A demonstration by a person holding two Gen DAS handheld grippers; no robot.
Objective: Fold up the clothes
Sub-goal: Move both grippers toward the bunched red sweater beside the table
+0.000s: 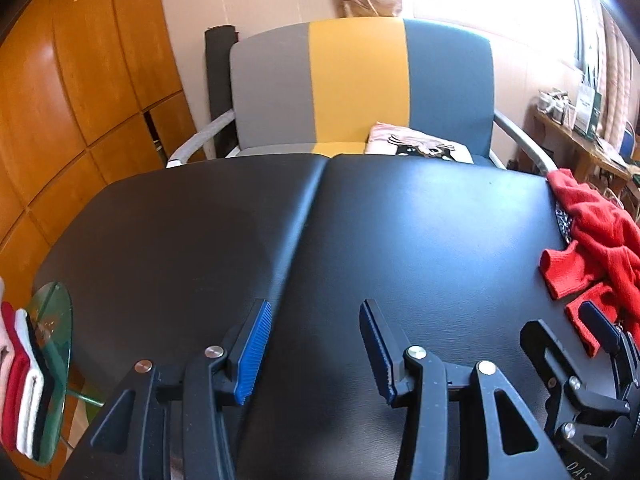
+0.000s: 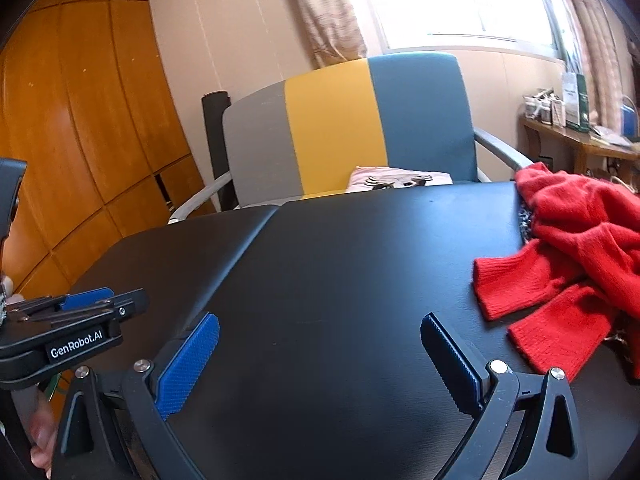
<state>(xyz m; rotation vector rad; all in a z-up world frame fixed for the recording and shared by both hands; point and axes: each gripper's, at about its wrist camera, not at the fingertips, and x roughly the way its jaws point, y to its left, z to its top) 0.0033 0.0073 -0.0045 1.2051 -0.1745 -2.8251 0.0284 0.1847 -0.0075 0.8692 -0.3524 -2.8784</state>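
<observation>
A crumpled red sweater [image 2: 572, 240] lies at the right edge of the black tabletop [image 2: 320, 260]. Both grippers hover wide and empty; the right gripper [image 2: 320, 360] is nearer than the left gripper [image 1: 316, 344].

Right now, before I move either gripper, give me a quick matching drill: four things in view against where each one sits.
Things:
1. red sweater
2. folded clothes stack
3. pink printed garment
4. left gripper

Places:
A. on the striped chair seat
B. crumpled at the black table's right edge
C. on the glass side table, far left
D. open above the table's centre seam

Pairs: 1-B, 2-C, 3-A, 4-D
</observation>
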